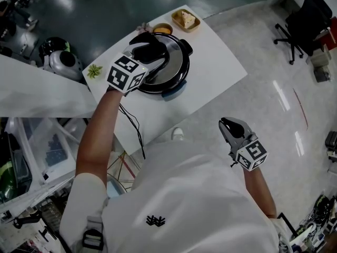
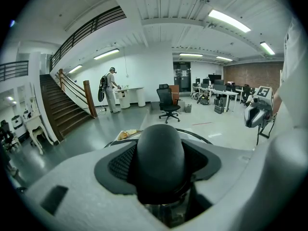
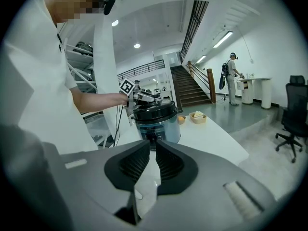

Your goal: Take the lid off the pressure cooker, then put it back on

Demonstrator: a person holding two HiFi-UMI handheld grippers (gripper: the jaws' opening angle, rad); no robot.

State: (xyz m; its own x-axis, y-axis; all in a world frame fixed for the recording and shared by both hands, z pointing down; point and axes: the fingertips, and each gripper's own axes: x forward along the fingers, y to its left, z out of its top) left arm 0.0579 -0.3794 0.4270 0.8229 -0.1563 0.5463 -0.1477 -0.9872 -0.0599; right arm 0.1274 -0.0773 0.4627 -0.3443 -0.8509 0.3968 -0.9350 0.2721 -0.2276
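The pressure cooker [image 1: 176, 73] stands on the white table [image 1: 216, 62], with its dark round lid [image 1: 174, 62] sitting on top. My left gripper [image 1: 151, 51] reaches over the lid from the left. In the left gripper view its pads hug the lid's black knob [image 2: 160, 150] from both sides, and the left gripper [image 2: 160, 177] is shut on it. My right gripper [image 1: 230, 124] hangs off the table's near right side, apart from the cooker, jaws together and empty. The right gripper view looks past the right gripper [image 3: 154, 153] to the cooker [image 3: 156, 126] ahead.
Behind the cooker sit a small wooden tray of food [image 1: 185, 20] and an orange bowl [image 1: 162, 29]. A green sprig [image 1: 95, 70] lies at the table's left corner. A cable [image 1: 134, 125] trails off the near edge. An office chair [image 1: 303, 25] stands at the far right.
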